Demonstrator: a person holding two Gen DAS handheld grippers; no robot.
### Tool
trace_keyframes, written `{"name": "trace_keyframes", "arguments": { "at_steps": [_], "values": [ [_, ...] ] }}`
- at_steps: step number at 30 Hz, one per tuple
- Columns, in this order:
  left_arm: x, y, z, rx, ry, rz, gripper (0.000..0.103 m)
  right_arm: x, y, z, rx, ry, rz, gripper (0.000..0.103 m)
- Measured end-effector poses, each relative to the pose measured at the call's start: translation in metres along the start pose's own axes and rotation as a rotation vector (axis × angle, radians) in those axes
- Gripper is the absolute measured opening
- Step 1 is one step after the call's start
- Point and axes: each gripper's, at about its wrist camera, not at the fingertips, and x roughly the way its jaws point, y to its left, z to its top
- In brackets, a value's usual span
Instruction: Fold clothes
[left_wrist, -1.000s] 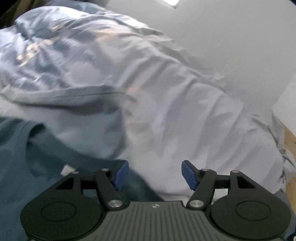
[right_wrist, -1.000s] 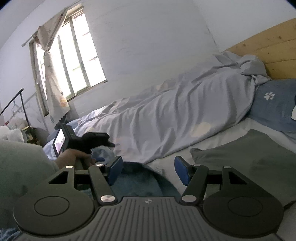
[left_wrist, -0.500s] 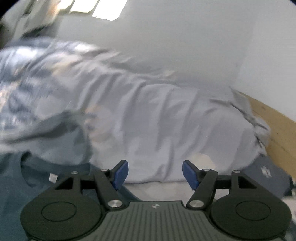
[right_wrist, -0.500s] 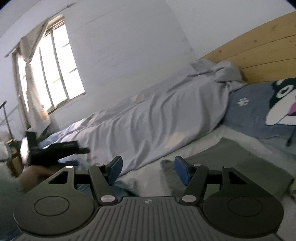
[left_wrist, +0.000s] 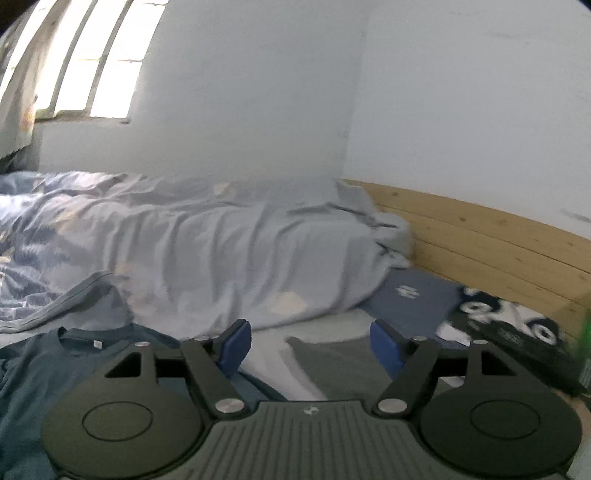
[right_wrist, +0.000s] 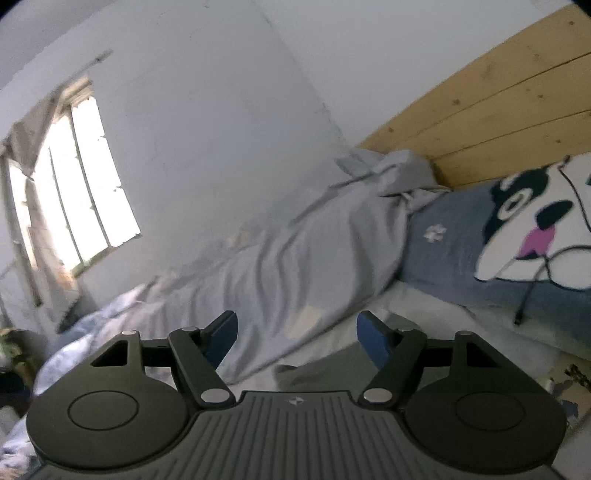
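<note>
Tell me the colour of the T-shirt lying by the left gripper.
The T-shirt is dark teal-blue, clearest in the left wrist view.

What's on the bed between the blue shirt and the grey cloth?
In the left wrist view, only bare white sheet shows between the blue shirt and the grey cloth.

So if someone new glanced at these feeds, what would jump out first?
Probably the cartoon dog pillow against the wooden headboard, at right in the right wrist view. Next the rumpled duvet heaped along the wall, then the blue shirt lying low left in the left wrist view.
</note>
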Motion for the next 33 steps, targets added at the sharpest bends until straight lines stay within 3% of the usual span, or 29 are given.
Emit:
{"name": "trace_keyframes", "arguments": {
  "at_steps": [6,8,9,13,15,18,21,27,31,33],
  "values": [
    [-0.053,-0.056,-0.020,0.109,0.008,-0.006,0.076,-0.046,0.019,0.027,-0.096,-0.028,0.222,0.075],
    [-0.066,-0.064,-0.026,0.108,0.004,-0.007,0.076,-0.066,0.023,0.032,-0.130,-0.050,0.278,0.080],
    [-0.071,-0.065,-0.028,0.091,0.005,-0.003,0.076,-0.074,0.023,0.033,-0.137,-0.062,0.281,0.084],
    [-0.091,-0.069,-0.035,0.009,0.025,0.022,0.076,-0.103,0.019,0.043,-0.156,-0.100,0.264,0.085],
    [-0.095,-0.075,-0.039,0.015,0.055,-0.003,0.076,-0.116,0.015,0.051,-0.167,-0.118,0.245,0.085],
    [-0.094,-0.089,-0.054,0.063,0.113,-0.056,0.077,-0.136,0.006,0.064,-0.151,-0.151,0.240,0.085],
    [-0.083,-0.103,-0.077,0.090,0.172,-0.080,0.077,-0.149,-0.001,0.069,-0.154,-0.164,0.290,0.085],
    [-0.056,-0.144,-0.129,0.324,0.228,-0.098,0.076,-0.150,-0.006,0.066,-0.178,-0.134,0.309,0.085],
    [-0.044,-0.134,-0.135,0.217,0.207,-0.076,0.072,-0.148,-0.015,0.064,-0.181,-0.130,0.341,0.085],
    [-0.036,-0.128,-0.137,0.182,0.229,-0.073,0.059,-0.148,-0.020,0.065,-0.176,-0.134,0.365,0.085]
  ]
}}
